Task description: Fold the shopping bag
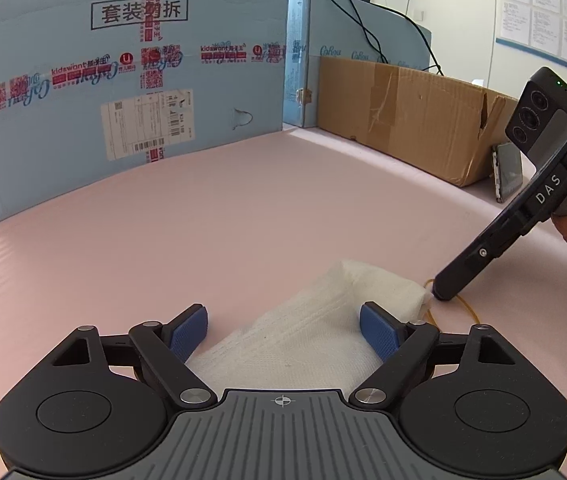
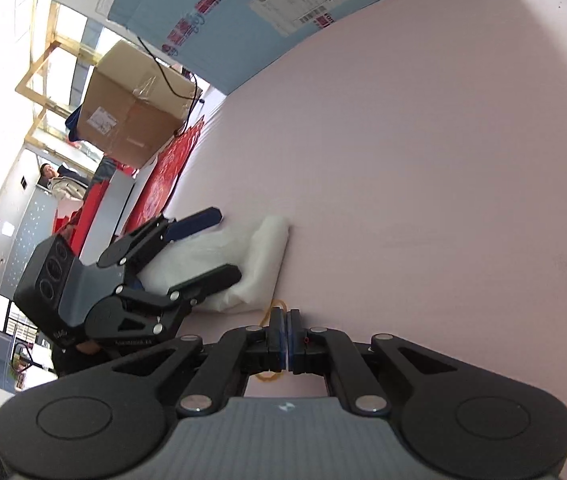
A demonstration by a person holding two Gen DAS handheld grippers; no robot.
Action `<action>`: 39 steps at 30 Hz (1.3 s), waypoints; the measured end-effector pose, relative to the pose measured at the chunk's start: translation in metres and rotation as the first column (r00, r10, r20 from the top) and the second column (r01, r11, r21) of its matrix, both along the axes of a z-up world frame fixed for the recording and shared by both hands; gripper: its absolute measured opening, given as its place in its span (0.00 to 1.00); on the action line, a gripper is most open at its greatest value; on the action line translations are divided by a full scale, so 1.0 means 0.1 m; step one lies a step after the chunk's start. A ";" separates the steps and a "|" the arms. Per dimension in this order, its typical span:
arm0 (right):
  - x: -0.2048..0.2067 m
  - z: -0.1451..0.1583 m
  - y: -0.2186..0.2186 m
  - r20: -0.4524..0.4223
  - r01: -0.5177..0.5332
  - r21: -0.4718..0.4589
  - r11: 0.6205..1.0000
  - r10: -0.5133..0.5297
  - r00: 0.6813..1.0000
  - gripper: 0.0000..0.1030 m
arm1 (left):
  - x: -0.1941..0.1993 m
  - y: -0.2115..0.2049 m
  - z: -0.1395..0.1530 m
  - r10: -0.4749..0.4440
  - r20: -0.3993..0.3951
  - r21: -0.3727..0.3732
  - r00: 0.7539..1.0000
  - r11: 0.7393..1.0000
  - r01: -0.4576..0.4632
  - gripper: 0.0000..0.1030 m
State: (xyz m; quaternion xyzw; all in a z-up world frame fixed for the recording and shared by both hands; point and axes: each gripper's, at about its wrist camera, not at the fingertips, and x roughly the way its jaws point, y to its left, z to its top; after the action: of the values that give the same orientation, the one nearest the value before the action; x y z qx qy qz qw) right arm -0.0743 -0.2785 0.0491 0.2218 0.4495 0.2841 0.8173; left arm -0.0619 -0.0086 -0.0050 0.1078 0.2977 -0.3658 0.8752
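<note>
Bag (image 1: 323, 320) lies on table (image 1: 243, 220), boxes (image 1: 123, 80) behind it.

Your desk (image 1: 243, 208) has a pale pink matte cover, evenly lit, with soft shadows only. At the far left a big light-blue carton (image 1: 123, 92) stands on edge with red printed tape and a white shipping label. A second blue panel (image 1: 363, 36) sits behind it, far centre. At the far right is a brown cardboard box (image 1: 411, 116), torn at its right corner, with a phone-like slab (image 1: 507, 170) leaning on it. Black cables (image 1: 367, 28) hang over the blue panel. The white wall at far right carries a board of printed sheets (image 1: 551, 12). Right wrist view: a taped brown box (image 2: 135, 104), red packaging (image 2: 167, 176), bright windows (image 2: 3, 40) and a person in the background (image 2: 59, 182).
</note>
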 end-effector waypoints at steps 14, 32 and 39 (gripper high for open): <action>0.13 -0.06 -0.01 -0.138 0.164 0.094 0.982 -0.150 0.979 0.01 | -0.21 -0.16 0.05 -0.056 0.130 0.068 0.990 0.997 0.047 0.85; 0.34 -0.36 -0.05 -0.271 0.381 0.351 0.856 -0.296 0.916 0.02 | -0.27 -0.24 -0.01 -0.084 0.141 0.100 0.986 0.993 0.070 0.85; 0.33 -0.10 0.01 -0.096 0.263 0.193 0.945 -0.249 0.964 0.09 | -0.24 -0.21 0.00 -0.081 0.124 0.084 0.989 0.994 0.071 0.85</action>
State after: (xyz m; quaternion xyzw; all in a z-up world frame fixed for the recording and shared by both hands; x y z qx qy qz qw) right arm -0.0408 -0.2774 0.0389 0.3709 0.4139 0.2120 0.8039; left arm -0.0864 -0.0297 -0.0054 0.1767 0.2511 -0.3791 0.8729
